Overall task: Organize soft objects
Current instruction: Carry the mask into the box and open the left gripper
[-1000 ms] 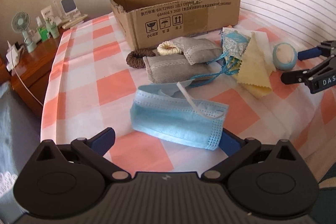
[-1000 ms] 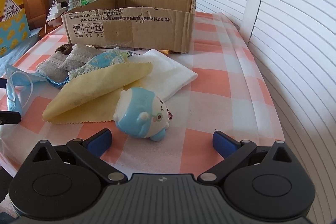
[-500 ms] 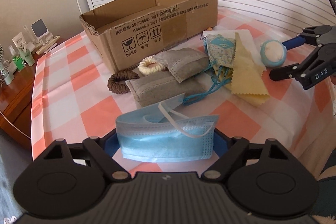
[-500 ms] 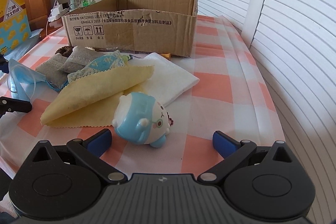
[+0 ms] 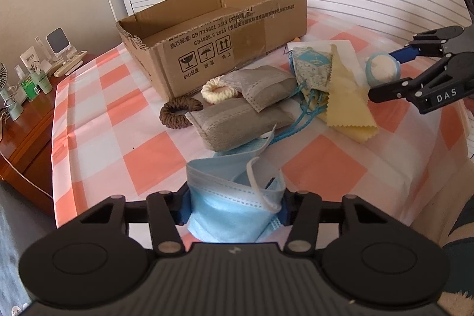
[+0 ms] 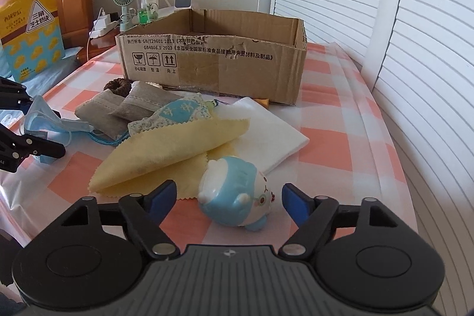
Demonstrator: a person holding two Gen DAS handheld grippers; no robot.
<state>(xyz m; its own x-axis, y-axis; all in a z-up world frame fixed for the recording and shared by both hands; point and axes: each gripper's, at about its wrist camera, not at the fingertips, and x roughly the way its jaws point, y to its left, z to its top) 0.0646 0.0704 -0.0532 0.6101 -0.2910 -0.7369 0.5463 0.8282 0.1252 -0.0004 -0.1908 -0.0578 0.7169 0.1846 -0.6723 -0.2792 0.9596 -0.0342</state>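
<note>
table with checked cloth (image 5: 97, 120) carries the whole lot. cardboard box (image 5: 225, 28) sits at the far side, open top; the part of its inside that shows looks bare, rest hidden behind the near wall. judgement: nothing sorted into it yet, so the task is at its start.

loose pile in front of the box, all outside it:
- white folded cloth (image 6: 266, 132), flat, under the yellow one's far edge
- yellow cloth (image 6: 177, 147), folded over on itself
- two grey pouches (image 5: 248, 105), one lying across the other
- blue patterned pouch (image 6: 174, 116) with blue cords, resting on the yellow cloth
- brown hair tie (image 5: 180, 113) and cream hair tie (image 5: 219, 89), touching the grey pouches, close to the box wall

left gripper (image 5: 235, 208): jaws closing, blue face mask (image 5: 234, 203) bunched between them, pads pressing into both sides. mask buckled upward, far end trailing to the near grey pouch. reads as a grasp just being made.

right gripper (image 6: 229, 197): jaws closing around the blue-and-white plush toy (image 6: 234, 197), which lies on its side on the cloth just beside the yellow cloth. gap visible both sides; not gripped yet.

left to do, by my estimate: lift mask and toy, put them in the box, then the seven remaining items.
</note>
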